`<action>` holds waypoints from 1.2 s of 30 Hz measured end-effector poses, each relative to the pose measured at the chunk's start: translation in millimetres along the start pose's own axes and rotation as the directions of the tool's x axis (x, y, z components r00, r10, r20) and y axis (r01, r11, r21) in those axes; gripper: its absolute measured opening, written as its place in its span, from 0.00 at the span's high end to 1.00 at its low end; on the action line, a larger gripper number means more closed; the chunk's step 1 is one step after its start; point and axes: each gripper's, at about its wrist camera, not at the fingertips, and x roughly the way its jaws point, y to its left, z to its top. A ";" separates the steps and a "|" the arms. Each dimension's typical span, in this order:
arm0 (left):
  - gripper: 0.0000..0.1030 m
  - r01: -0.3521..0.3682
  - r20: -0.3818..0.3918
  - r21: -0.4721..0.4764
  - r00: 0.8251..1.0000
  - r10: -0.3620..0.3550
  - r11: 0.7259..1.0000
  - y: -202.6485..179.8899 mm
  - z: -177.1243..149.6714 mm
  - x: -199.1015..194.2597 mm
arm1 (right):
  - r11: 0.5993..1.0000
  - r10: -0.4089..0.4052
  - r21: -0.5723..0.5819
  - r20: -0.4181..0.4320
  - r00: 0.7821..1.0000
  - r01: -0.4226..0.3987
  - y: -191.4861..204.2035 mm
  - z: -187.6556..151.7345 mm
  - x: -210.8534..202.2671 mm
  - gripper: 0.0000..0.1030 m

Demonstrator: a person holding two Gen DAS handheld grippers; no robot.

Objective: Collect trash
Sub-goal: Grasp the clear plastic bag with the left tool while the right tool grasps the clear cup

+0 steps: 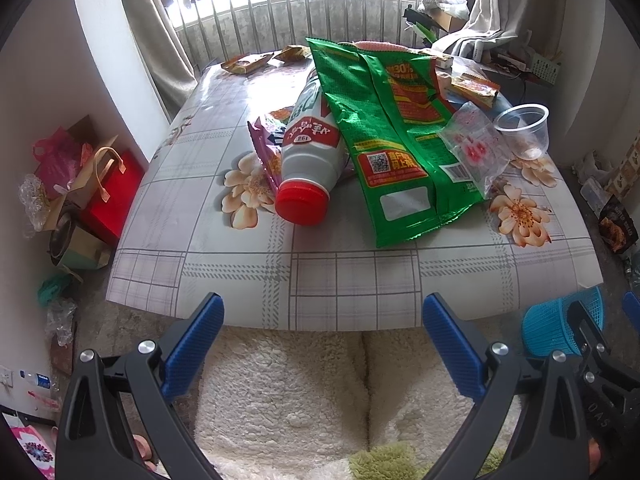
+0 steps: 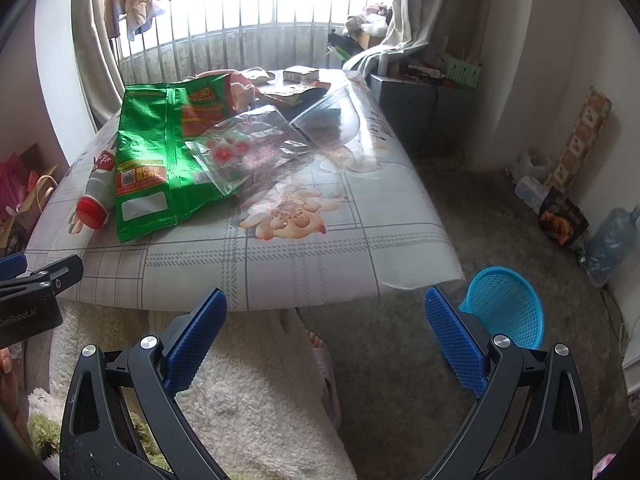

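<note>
Left wrist view: left gripper (image 1: pixel 322 314) fingers spread, empty, low centre | green bag (image 1: pixel 396 136) and white bottle (image 1: pixel 310 156) on desk (image 1: pixel 240 272), mid-frame | right gripper (image 2: pixel 326 308) fingers spread, empty | blue basket (image 2: pixel 506 306) on floor, lower right

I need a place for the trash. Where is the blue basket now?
The blue basket stands on the floor, right of the table's near corner, just beyond the right gripper.

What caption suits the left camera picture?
Open left gripper faces a table littered with a bottle and green bag.
</note>
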 end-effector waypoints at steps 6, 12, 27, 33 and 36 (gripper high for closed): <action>0.05 -0.026 -0.004 -0.003 1.000 0.026 1.000 2.6 11.2 7.8 | 1.000 0.030 -0.010 0.047 0.998 -0.030 3.5 19.2 7.6 0.08; 0.05 -0.057 0.021 -0.034 0.998 0.058 0.998 17.2 38.2 15.4 | 0.995 0.097 -0.004 0.130 0.987 -0.097 8.2 50.1 17.1 0.08; 0.05 0.423 0.137 -0.146 0.904 -0.405 0.894 41.8 103.3 33.9 | 0.968 0.227 0.081 0.133 0.965 -0.238 -18.4 80.8 59.8 0.08; 0.05 0.493 0.165 0.045 0.854 -0.493 0.869 -9.0 105.5 23.6 | 0.912 0.321 0.225 0.136 0.937 -0.344 -65.8 99.3 77.6 0.13; 0.05 0.495 0.148 0.142 0.846 -0.513 0.857 -34.9 109.7 21.6 | 0.867 0.364 0.315 0.127 0.923 -0.385 -89.0 115.9 92.9 0.19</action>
